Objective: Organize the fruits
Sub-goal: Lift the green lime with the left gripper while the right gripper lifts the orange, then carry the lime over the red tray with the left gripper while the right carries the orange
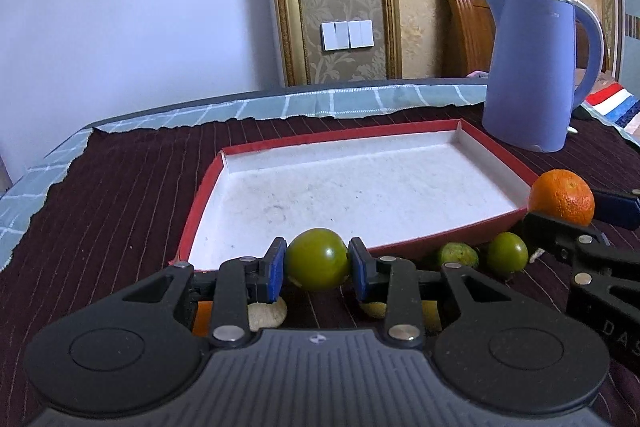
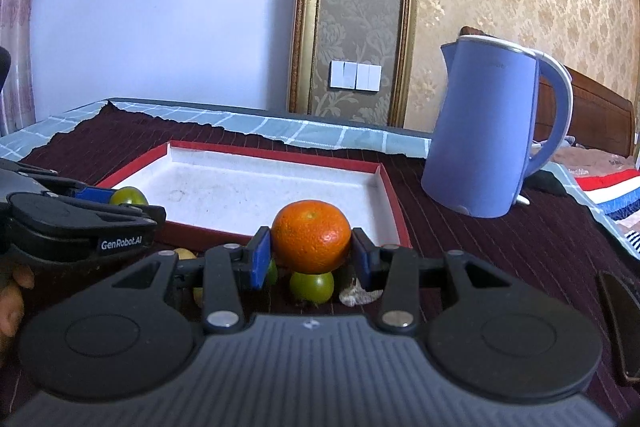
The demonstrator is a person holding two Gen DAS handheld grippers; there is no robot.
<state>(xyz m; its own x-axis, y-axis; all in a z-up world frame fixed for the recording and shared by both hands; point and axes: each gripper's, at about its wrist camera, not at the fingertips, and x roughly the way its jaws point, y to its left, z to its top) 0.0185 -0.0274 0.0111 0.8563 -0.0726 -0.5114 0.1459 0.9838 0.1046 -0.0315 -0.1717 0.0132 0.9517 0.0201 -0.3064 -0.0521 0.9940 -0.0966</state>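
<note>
My left gripper (image 1: 317, 261) is shut on a round green fruit (image 1: 318, 258), held just in front of the near rim of the red tray (image 1: 200, 203). In the right wrist view my right gripper (image 2: 311, 253) is shut on an orange mandarin (image 2: 311, 235), lifted above the cloth at the tray's (image 2: 394, 203) near edge. That mandarin (image 1: 562, 196) and the right gripper's dark fingers (image 1: 560, 231) also show at the right of the left wrist view. Two more green fruits (image 1: 507, 253) (image 1: 457, 255) lie on the cloth by the tray. Pale and orange pieces sit half hidden under the left gripper.
A blue electric kettle (image 1: 536, 71) stands behind the tray's right corner. The dark striped cloth (image 1: 120, 195) covers the table, over a pale checked one at the far edge. In the right wrist view, a green fruit (image 2: 312, 287) and a pale scrap (image 2: 360, 295) lie below the mandarin.
</note>
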